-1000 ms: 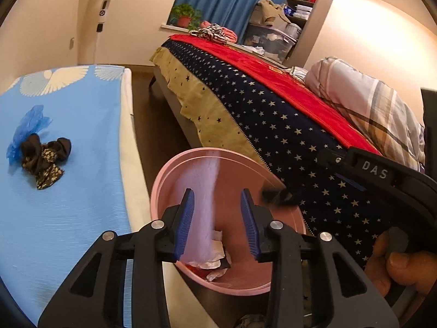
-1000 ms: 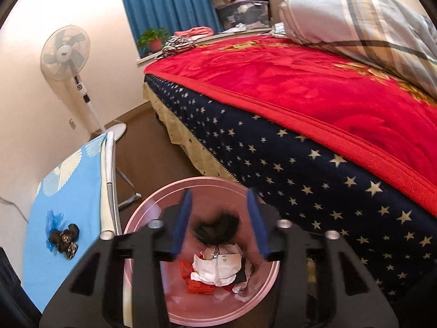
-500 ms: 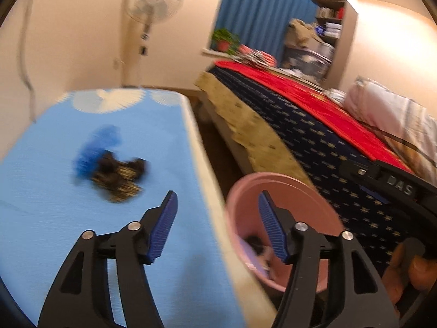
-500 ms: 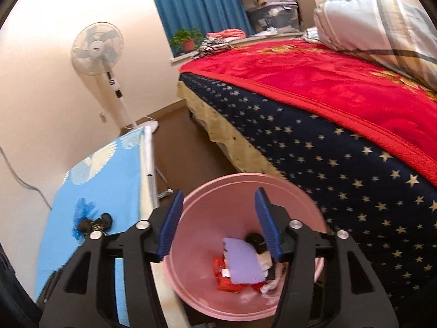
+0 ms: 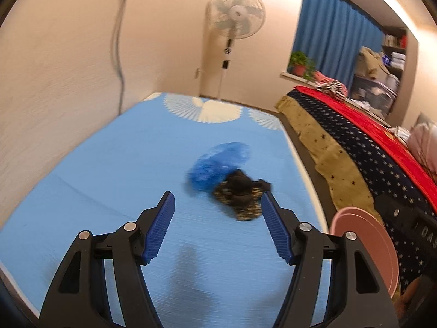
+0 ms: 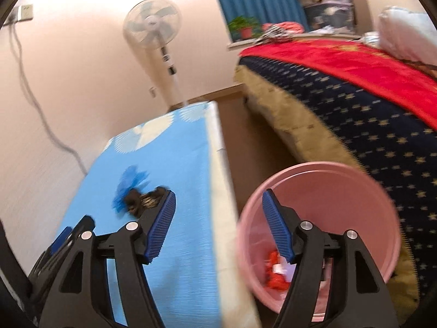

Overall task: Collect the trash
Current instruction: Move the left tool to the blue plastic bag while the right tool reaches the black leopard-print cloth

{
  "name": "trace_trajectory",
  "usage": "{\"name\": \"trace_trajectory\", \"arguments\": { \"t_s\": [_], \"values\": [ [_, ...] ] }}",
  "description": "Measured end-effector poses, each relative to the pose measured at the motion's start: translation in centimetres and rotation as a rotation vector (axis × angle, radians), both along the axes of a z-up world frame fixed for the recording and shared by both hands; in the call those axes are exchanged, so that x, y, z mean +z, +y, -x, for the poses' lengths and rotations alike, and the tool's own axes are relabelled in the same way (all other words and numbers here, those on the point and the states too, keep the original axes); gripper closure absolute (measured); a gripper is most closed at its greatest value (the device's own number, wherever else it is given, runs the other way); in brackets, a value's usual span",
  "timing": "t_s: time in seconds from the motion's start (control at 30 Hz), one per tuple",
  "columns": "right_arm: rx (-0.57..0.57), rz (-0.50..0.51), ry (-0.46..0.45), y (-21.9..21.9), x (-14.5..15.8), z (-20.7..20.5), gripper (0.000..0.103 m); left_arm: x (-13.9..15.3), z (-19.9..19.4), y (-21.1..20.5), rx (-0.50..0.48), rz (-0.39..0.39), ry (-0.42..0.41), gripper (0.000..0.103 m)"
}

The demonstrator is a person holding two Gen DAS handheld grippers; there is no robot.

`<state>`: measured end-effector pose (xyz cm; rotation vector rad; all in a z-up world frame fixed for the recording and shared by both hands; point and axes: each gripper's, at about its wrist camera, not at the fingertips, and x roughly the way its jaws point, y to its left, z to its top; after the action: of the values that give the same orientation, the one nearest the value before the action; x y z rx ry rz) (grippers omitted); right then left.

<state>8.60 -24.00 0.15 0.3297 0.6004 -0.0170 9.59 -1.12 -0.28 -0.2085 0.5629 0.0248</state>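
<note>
Smooth pink plastic bin

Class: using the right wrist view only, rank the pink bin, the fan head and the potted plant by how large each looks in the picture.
1. Pink bin, by far the largest, though it is also nearest the camera.
2. Fan head.
3. Potted plant, the smallest; it sits farthest back, so its true size is unsure.
</note>
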Motion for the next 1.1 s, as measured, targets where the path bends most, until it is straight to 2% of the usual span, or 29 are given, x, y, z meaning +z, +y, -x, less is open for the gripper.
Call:
{"name": "trace_trajectory", "arguments": {
  "t_s": [0.17, 0.27, 0.3, 0.37, 0.43, 0.57, 0.83, 0.9, 1.03, 1.1],
  "values": [
    [0.087, 0.002, -0.006, 2.7, -1.0, -1.6, 0.038, -0.2, -0.7, 2.2, 0.045, 0.002, 0.013, 0.046],
    [0.134, -0.01, 0.012, 4.2, -2.0, -2.8, 0.041, -0.3, -1.1, 2.8, 0.048, -0.017, 0.007, 0.055],
    [0.152, -0.016, 0.018, 4.7, -2.4, -3.1, 0.046, -0.2, -1.3, 3.1, 0.049, -0.021, 0.003, 0.061],
    [0.194, -0.031, 0.035, 5.7, -3.0, -4.0, 0.054, -0.2, -1.4, 3.7, 0.06, -0.031, -0.005, 0.066],
    [0.231, -0.034, 0.043, 6.8, -3.5, -4.8, 0.062, -0.1, -1.7, 4.6, 0.083, -0.035, -0.012, 0.078],
    [0.281, -0.042, 0.044, 8.6, -3.9, -5.9, 0.064, -0.4, -2.8, 5.9, 0.106, -0.017, 0.001, 0.078],
    [0.301, -0.068, 0.086, 10.4, -5.4, -8.7, 0.063, -1.2, -5.1, 6.5, 0.075, -0.006, 0.018, 0.078],
    [0.313, -0.076, 0.107, 10.6, -6.0, -9.4, 0.065, -1.4, -5.5, 6.5, 0.063, 0.008, 0.023, 0.078],
    [0.332, -0.066, 0.137, 11.0, -6.6, -10.2, 0.095, -2.0, -6.7, 6.1, 0.011, 0.035, 0.037, 0.078],
    [0.295, -0.063, 0.132, 10.5, -6.5, -10.1, 0.099, -2.3, -7.3, 5.7, -0.023, 0.043, 0.048, 0.077]
  ]
}}
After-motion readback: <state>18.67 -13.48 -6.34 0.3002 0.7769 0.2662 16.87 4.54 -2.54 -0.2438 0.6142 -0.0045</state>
